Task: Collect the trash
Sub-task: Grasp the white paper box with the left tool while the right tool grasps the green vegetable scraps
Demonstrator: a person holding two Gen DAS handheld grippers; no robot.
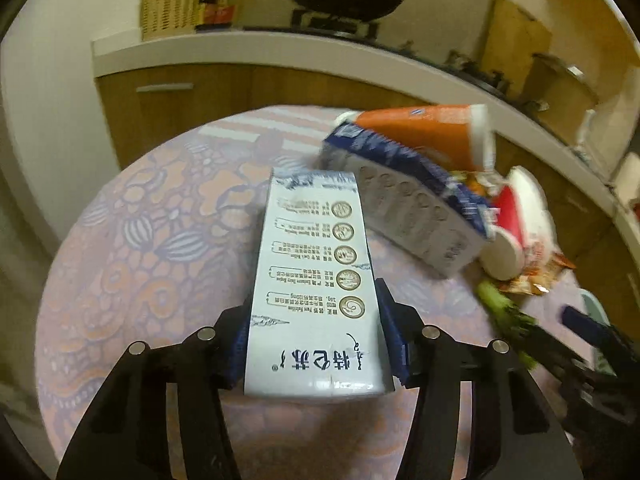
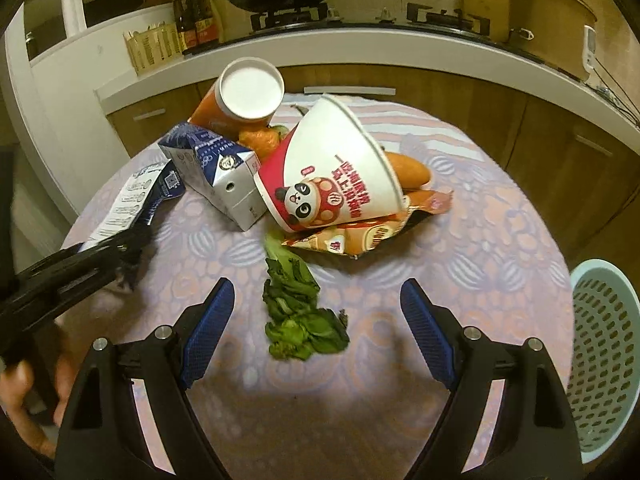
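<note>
While the round table (image 2: 460, 220) is covered by a patterned cloth, a flattened white milk carton (image 1: 316, 280) is gripped at its near end by the left hand-held gripper (image 1: 316, 344), whose blue pads are pressed against both of its long sides; the carton is seen near the table's left edge in the right wrist view. The right hand-held gripper (image 2: 316, 320) is held wide open above the near edge of the table, with nothing clamped; a wilted green leafy vegetable (image 2: 298, 312) is lying on the cloth between its fingers, untouched by them. Toward the far edge a heap of trash is piled: a second blue-and-white carton (image 2: 224, 184), an orange cup (image 2: 244, 96) lying on its side, a tipped red-and-white paper bucket (image 2: 336, 172) printed with a panda, and a snack wrapper (image 2: 360, 236) under the bucket. A pale blue perforated basket (image 2: 604, 356) is seen just beyond the table's right edge.
</note>
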